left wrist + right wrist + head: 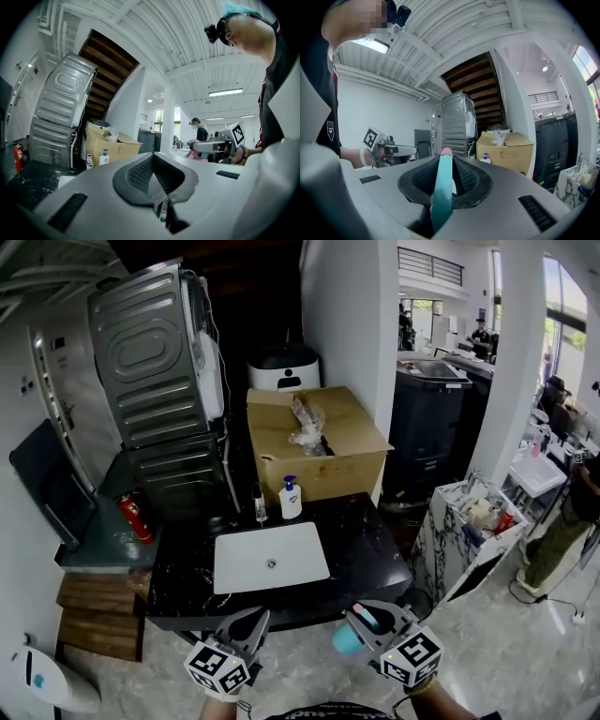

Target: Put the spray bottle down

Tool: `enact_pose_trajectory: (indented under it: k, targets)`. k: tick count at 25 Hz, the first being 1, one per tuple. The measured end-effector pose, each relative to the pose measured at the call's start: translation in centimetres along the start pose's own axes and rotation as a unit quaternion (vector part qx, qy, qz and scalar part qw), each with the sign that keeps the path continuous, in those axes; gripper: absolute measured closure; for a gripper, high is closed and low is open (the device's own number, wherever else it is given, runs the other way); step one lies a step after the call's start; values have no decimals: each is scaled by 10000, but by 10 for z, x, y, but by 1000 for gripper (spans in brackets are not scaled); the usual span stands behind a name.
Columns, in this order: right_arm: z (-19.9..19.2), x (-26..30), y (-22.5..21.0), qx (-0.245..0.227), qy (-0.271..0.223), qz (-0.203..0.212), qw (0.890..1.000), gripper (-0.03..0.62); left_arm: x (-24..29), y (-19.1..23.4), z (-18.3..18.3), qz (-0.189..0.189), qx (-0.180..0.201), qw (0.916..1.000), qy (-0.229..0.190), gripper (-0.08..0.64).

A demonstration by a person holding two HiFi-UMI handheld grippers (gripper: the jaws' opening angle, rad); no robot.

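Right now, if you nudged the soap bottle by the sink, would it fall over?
Probably it would tip: the soap bottle looks tall and narrow with a pump on top. It's likely light plastic, and the glossy black counter may let it slide.

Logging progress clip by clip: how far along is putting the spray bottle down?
Done: nothing yet. In hand: the right gripper is clamped on the teal spray bottle, in the air in front of the black counter; the left gripper is shut and empty. Left: set the bottle on the counter and release.
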State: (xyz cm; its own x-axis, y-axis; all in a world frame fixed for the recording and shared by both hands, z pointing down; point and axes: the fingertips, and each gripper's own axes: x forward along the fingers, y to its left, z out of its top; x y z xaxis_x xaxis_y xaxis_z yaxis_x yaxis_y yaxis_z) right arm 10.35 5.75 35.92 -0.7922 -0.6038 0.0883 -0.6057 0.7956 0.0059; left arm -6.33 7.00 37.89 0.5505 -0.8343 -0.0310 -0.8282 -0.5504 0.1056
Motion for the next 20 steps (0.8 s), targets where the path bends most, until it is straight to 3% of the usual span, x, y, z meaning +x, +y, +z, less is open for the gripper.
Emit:
enact_pose_trajectory:
  k: [12,20]
  targets:
    - [-7,-18,-60,96,-111,-71,9999,508,50,-17,1,122,107,9999,-9,546]
    - [-20,-1,-74,280,-13,-121,9995,508,63,4,-2,216,65,9997,31,546]
